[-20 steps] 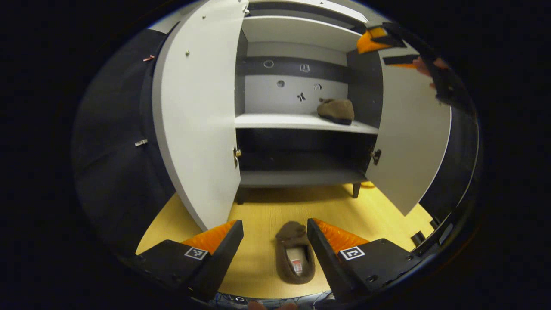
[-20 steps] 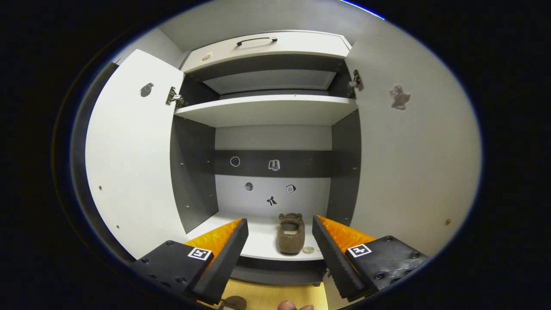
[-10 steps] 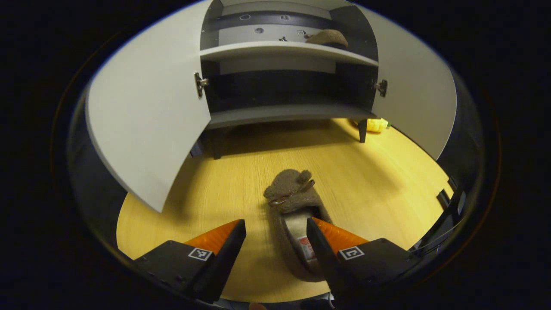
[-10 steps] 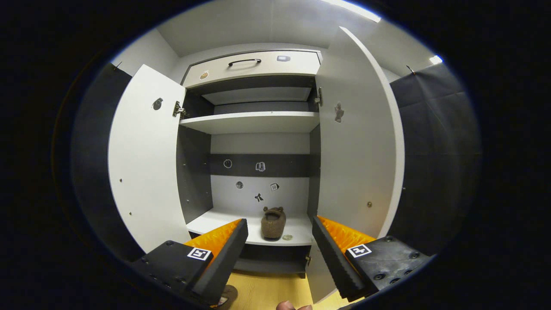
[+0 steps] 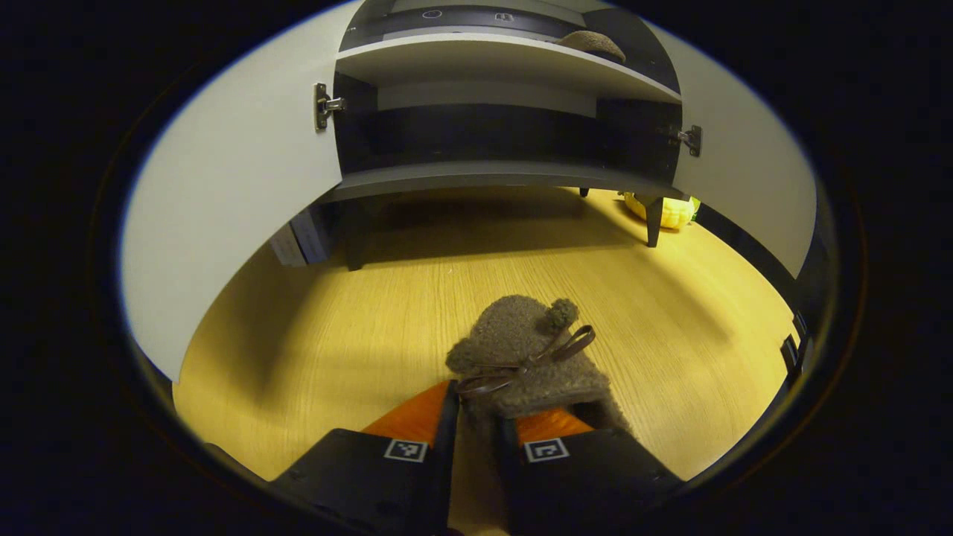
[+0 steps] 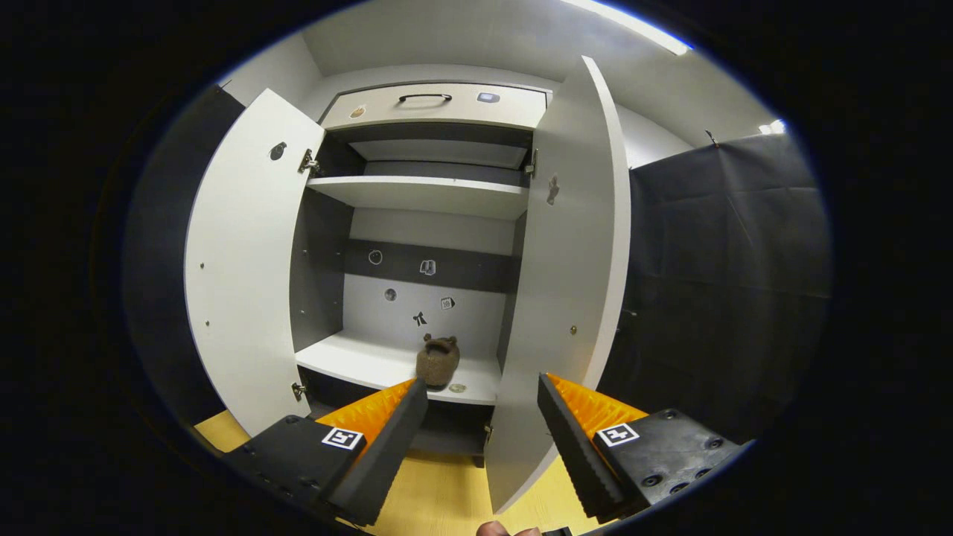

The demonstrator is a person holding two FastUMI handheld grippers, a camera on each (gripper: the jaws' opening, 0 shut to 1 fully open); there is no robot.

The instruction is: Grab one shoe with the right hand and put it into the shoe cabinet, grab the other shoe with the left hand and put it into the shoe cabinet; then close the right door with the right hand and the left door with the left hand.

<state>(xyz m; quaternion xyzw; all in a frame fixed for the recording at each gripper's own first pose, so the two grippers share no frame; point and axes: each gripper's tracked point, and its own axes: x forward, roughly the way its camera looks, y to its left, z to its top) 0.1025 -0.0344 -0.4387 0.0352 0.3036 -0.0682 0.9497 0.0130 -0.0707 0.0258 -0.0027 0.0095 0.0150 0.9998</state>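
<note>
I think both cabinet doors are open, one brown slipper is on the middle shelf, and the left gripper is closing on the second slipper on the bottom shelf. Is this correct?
Not quite. The left gripper view shows the left gripper closed on the second slipper on the wooden floor, not the bottom shelf. The doors are open, and the first slipper sits on the middle shelf.

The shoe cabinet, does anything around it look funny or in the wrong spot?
One thing: a yellow object lies on the floor by the cabinet leg, partly hidden, so I cannot tell what it is. The slipper on the shelf sits neatly.

No readable words or numbers are being shown; the cabinet stickers (image 6: 426,266) are too small.
</note>
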